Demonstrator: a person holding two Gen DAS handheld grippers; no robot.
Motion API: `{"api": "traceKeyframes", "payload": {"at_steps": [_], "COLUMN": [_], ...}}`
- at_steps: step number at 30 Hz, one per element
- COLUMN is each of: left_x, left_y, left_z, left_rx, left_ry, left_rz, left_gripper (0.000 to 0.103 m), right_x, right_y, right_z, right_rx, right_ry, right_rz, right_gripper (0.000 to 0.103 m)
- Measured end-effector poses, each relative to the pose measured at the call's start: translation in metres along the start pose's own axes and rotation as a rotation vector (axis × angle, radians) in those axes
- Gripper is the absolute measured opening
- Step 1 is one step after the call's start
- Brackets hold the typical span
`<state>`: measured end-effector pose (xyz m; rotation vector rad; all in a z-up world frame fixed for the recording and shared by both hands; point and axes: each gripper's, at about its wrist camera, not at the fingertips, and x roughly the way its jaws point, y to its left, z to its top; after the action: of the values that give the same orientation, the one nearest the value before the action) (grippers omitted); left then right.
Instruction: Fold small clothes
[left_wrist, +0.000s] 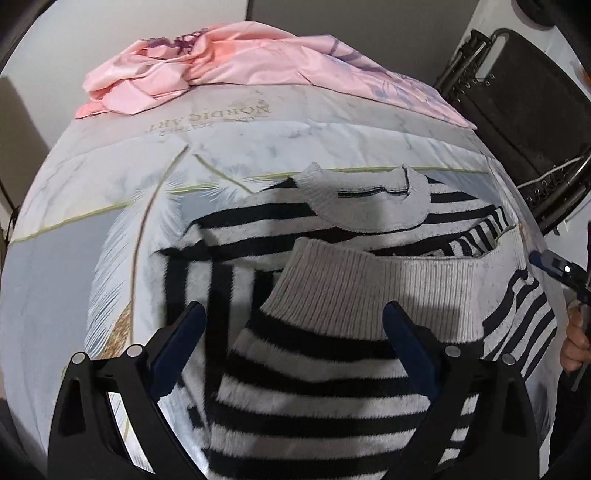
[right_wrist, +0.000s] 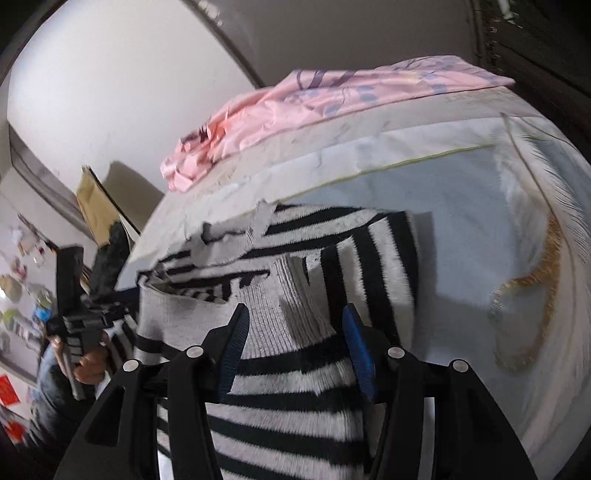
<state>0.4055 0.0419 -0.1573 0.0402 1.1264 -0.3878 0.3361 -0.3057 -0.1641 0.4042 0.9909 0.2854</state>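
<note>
A black-and-white striped sweater (left_wrist: 314, 373) lies on the bed, its lower part turned up so the grey ribbed hem (left_wrist: 373, 288) rests across the chest just below the grey collar (left_wrist: 369, 206). My left gripper (left_wrist: 293, 317) hangs open over the fold, its blue-padded fingers wide on either side of the hem's left part. My right gripper (right_wrist: 295, 328) is open too, half as wide, above the ribbed hem (right_wrist: 266, 314) and pressing nothing. It also shows at the sweater's right edge, where my right gripper (left_wrist: 554, 264) is held by a hand (left_wrist: 574, 347).
The bed cover (left_wrist: 92, 229) has a pale feather print. A crumpled pink cloth (left_wrist: 192, 70) lies at the far end of the bed. A black metal frame (left_wrist: 517, 107) stands beyond the bed's right edge. A wall (right_wrist: 110, 92) rises behind the bed.
</note>
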Motion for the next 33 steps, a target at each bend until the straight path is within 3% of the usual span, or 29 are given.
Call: {"api": "traceKeyframes", "payload": {"at_steps": [5, 6, 7, 9, 10, 14, 17, 20, 27, 33], "left_x": [0.016, 0.017, 0.018, 0.02, 0.022, 0.02, 0.015, 0.009, -0.03, -0.079], "left_y": [0.0, -0.001, -0.002, -0.005, -0.007, -0.009, -0.008, -0.004, 0.005, 0.014], "left_z": [0.006, 0.006, 0.006, 0.005, 0.005, 0.003, 0.002, 0.0, -0.01, 0.002], "left_rx": [0.0, 0.004, 0.011, 0.021, 0.022, 0.028, 0.02, -0.002, -0.065, -0.094], "left_ry": [0.035, 0.034, 0.03, 0.036, 0.041, 0.023, -0.001, -0.018, -0.131, -0.246], "left_rz": [-0.023, -0.026, -0.031, -0.053, -0.063, -0.077, -0.07, -0.062, -0.044, -0.015], "left_gripper": [0.094, 0.094, 0.091, 0.077, 0.073, 0.061, 0.033, 0.014, 0.008, 0.008], "right_x": [0.007, 0.007, 0.007, 0.007, 0.005, -0.004, -0.008, -0.02, -0.063, -0.067], "right_y": [0.009, 0.01, 0.01, 0.007, 0.005, 0.002, 0.003, 0.006, 0.03, 0.057], "right_z": [-0.006, -0.007, -0.008, -0.009, -0.01, -0.012, -0.014, -0.016, -0.002, 0.05], "right_rx": [-0.064, -0.073, -0.074, -0.062, -0.05, -0.017, -0.012, -0.003, -0.025, -0.056], "right_ry": [-0.002, -0.006, -0.004, -0.003, -0.008, -0.027, -0.038, -0.063, -0.17, -0.241], "right_rz": [-0.041, -0.051, -0.055, -0.053, -0.048, -0.031, -0.035, -0.032, -0.019, -0.031], "right_gripper": [0.053, 0.047, 0.033, 0.015, 0.013, 0.009, 0.009, 0.008, 0.008, 0.008]}}
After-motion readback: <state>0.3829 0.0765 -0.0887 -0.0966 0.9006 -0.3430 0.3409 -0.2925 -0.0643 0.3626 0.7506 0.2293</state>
